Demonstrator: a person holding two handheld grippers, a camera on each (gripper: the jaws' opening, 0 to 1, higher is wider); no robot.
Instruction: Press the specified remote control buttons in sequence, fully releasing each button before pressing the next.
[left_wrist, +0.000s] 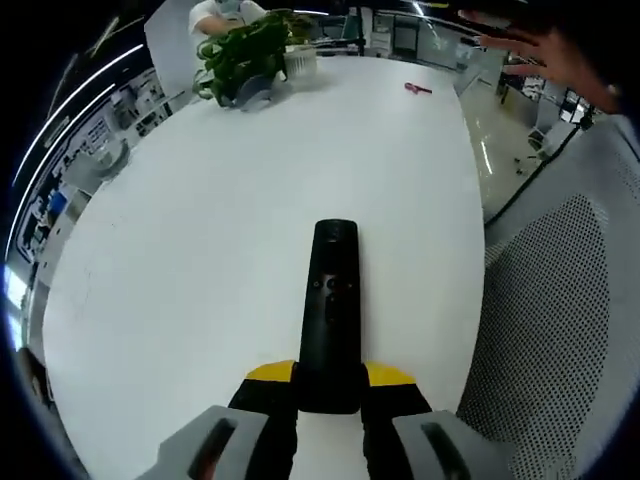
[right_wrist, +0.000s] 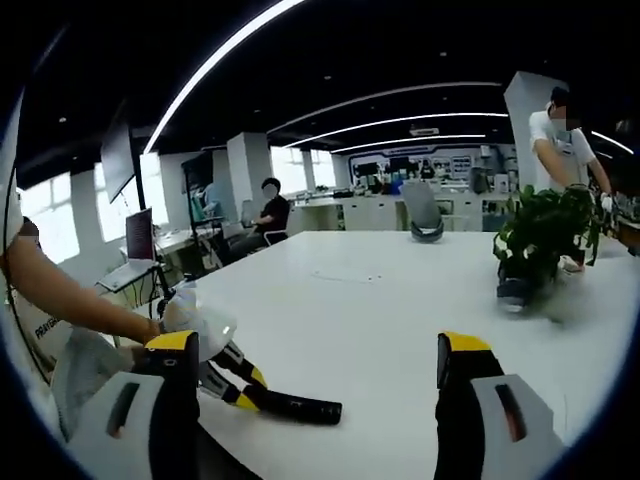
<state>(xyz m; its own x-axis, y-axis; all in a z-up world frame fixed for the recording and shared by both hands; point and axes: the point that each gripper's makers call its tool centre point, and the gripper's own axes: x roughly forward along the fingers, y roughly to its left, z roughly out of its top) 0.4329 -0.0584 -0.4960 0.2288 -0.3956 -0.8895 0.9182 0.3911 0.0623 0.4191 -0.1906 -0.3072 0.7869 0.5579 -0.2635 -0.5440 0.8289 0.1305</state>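
A large white table (left_wrist: 250, 200) takes up most of the left gripper view, stretching away to a far edge. In the right gripper view the same table (right_wrist: 380, 300) runs back into an open office with long ceiling lights, desks and screens. A person sits at a desk far behind it, and another person in a white shirt stands at the right, behind a leafy potted plant (right_wrist: 540, 240) that stands on the table. That plant (left_wrist: 245, 55) sits at the far end of the table in the left gripper view, with a small red object (left_wrist: 417, 89) lying well apart from it near the far right edge. A hand (left_wrist: 545, 50) reaches in at the upper right.

A black remote control (left_wrist: 332, 310) lies lengthwise on the table, pointing away. The left gripper (left_wrist: 330, 385), with yellow-tipped jaws, is clamped on the remote's near end. In the right gripper view the remote (right_wrist: 290, 407) lies low at the left, held by that gripper (right_wrist: 235, 385) at the end of a bare arm.

The right gripper (right_wrist: 320, 375) hovers over the table with its jaws wide apart, holding nothing.
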